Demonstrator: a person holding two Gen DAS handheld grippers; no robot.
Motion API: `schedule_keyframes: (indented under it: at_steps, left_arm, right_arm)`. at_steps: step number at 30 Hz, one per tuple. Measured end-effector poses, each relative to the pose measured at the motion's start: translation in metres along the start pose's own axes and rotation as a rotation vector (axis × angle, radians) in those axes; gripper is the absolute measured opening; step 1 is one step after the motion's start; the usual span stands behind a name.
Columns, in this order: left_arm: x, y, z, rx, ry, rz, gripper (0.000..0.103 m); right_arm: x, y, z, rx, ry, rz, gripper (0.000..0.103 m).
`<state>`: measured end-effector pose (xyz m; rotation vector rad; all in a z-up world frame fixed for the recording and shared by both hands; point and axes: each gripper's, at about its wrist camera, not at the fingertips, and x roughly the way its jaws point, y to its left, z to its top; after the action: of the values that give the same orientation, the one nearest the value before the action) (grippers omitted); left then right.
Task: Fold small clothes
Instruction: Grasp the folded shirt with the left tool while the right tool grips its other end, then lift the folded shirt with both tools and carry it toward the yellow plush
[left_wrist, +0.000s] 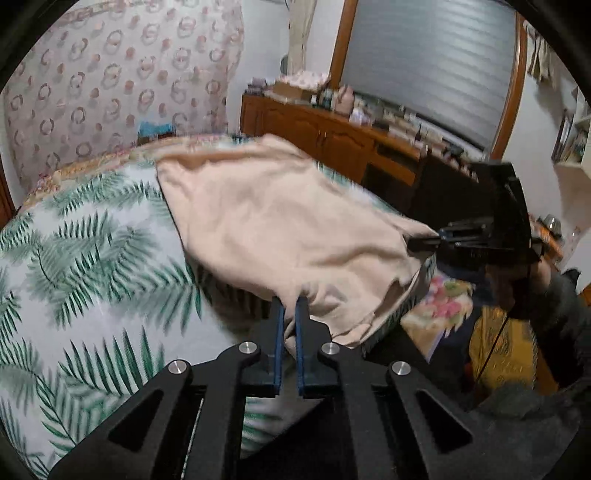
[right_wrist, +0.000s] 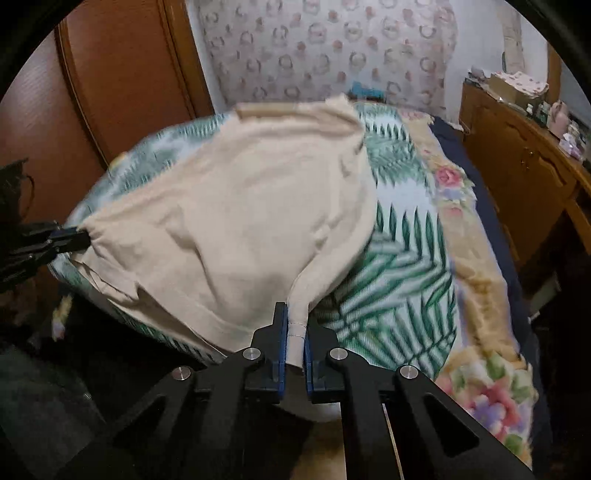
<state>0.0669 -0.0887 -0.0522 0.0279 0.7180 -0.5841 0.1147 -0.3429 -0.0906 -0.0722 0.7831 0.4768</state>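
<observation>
A small beige garment (left_wrist: 273, 221) lies on the palm-leaf bedspread (left_wrist: 85, 258), its near edge lifted off the bed. My left gripper (left_wrist: 290, 301) is shut on the near hem of that garment. In the right wrist view the same beige garment (right_wrist: 240, 206) spreads ahead, and my right gripper (right_wrist: 295, 314) is shut on its stitched corner. The right gripper (left_wrist: 417, 242) shows at the garment's right corner in the left wrist view. The left gripper (right_wrist: 83, 236) pinches the far left corner in the right wrist view. The cloth stretches between the two grips.
A wooden dresser (left_wrist: 325, 136) crowded with small items runs along the right wall. A floral blanket (right_wrist: 491, 387) covers the bed's side. A patterned headboard (right_wrist: 325, 48) stands behind the bed, and a wooden wardrobe door (right_wrist: 118, 74) is at the left.
</observation>
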Motion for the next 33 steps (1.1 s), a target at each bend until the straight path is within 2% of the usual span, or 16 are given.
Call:
schedule_keyframes:
  at_steps: [6, 15, 19, 24, 33]
  left_arm:
    - [0.002, 0.026, 0.044, -0.02, -0.07, 0.023, 0.006]
    - [0.034, 0.075, 0.11, -0.068, -0.131, 0.091, 0.006]
    - [0.054, 0.097, 0.136, -0.087, -0.134, 0.116, 0.006]
    - [0.085, 0.133, 0.161, -0.136, -0.12, 0.139, 0.006]
    - [0.131, 0.178, 0.178, -0.182, -0.052, 0.179, 0.006]
  right_arm:
    - [-0.023, -0.021, 0.041, 0.031, -0.161, 0.062, 0.006]
    - [-0.002, -0.039, 0.114, -0.027, -0.274, 0.072, 0.006]
    - [0.027, -0.049, 0.148, -0.048, -0.286, 0.07, 0.006]
    - [0.082, -0.056, 0.194, -0.068, -0.263, 0.062, 0.006]
    - [0.131, -0.072, 0.246, -0.048, -0.188, 0.049, 0.007]
